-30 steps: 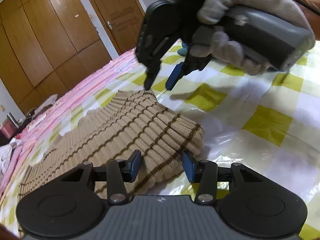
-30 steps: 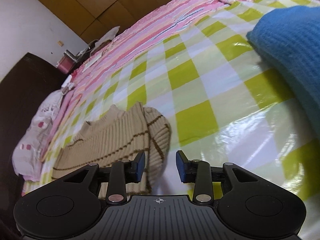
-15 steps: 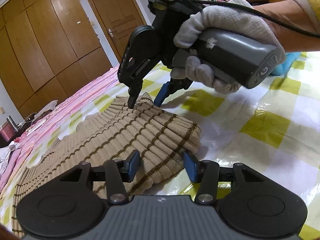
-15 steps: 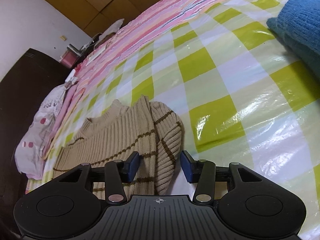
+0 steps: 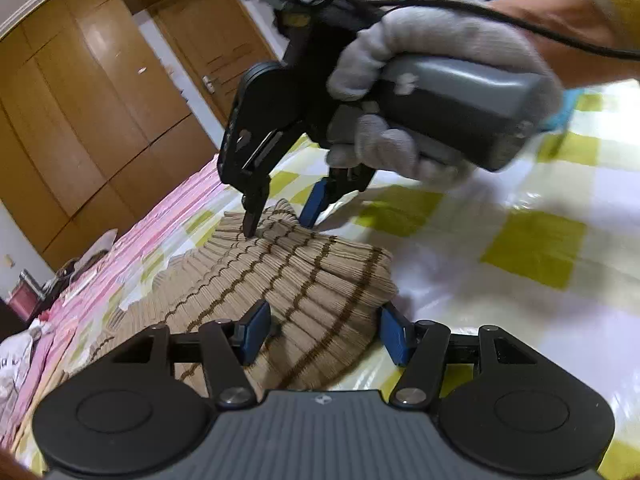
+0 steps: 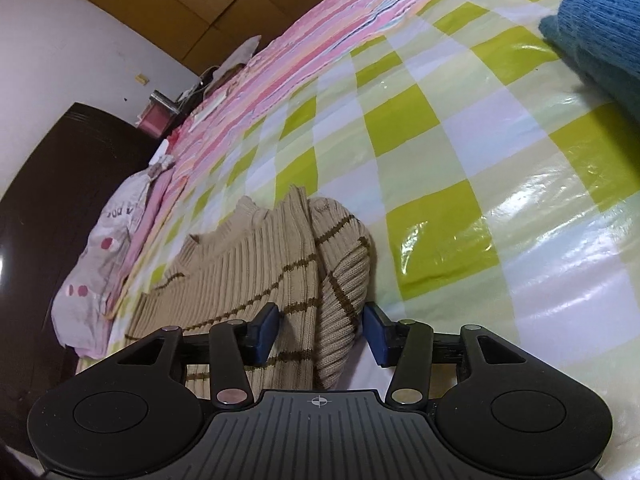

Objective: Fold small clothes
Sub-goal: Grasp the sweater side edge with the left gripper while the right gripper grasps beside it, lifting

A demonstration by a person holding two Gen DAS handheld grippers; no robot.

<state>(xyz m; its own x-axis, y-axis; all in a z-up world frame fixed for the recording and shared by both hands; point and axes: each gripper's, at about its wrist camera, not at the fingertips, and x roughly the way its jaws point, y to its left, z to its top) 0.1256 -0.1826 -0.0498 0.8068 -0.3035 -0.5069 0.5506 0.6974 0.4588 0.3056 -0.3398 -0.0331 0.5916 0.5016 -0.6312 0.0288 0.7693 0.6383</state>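
Observation:
A small beige ribbed sweater (image 5: 280, 280) with brown stripes lies on the green-and-white checked plastic sheet (image 5: 532, 248), one sleeve folded over its body. My left gripper (image 5: 322, 334) is open, its blue pads on either side of the sweater's near folded edge. My right gripper (image 5: 282, 210), held by a gloved hand, is open with its fingertips down over the sweater's far edge. In the right wrist view the right gripper (image 6: 322, 332) straddles the folded sleeve (image 6: 340, 248).
A blue knitted garment (image 6: 600, 28) lies at the far right of the sheet. A pink striped bedcover (image 6: 280, 68) runs along the far side. A pale cloth bundle (image 6: 108, 240) and a dark headboard (image 6: 36, 220) are on the left. Wooden wardrobe doors (image 5: 100, 100) stand behind.
My right gripper has come down and in over the sweater's far edge. Both grippers have opened wider. My left gripper has edged closer around the near fold.

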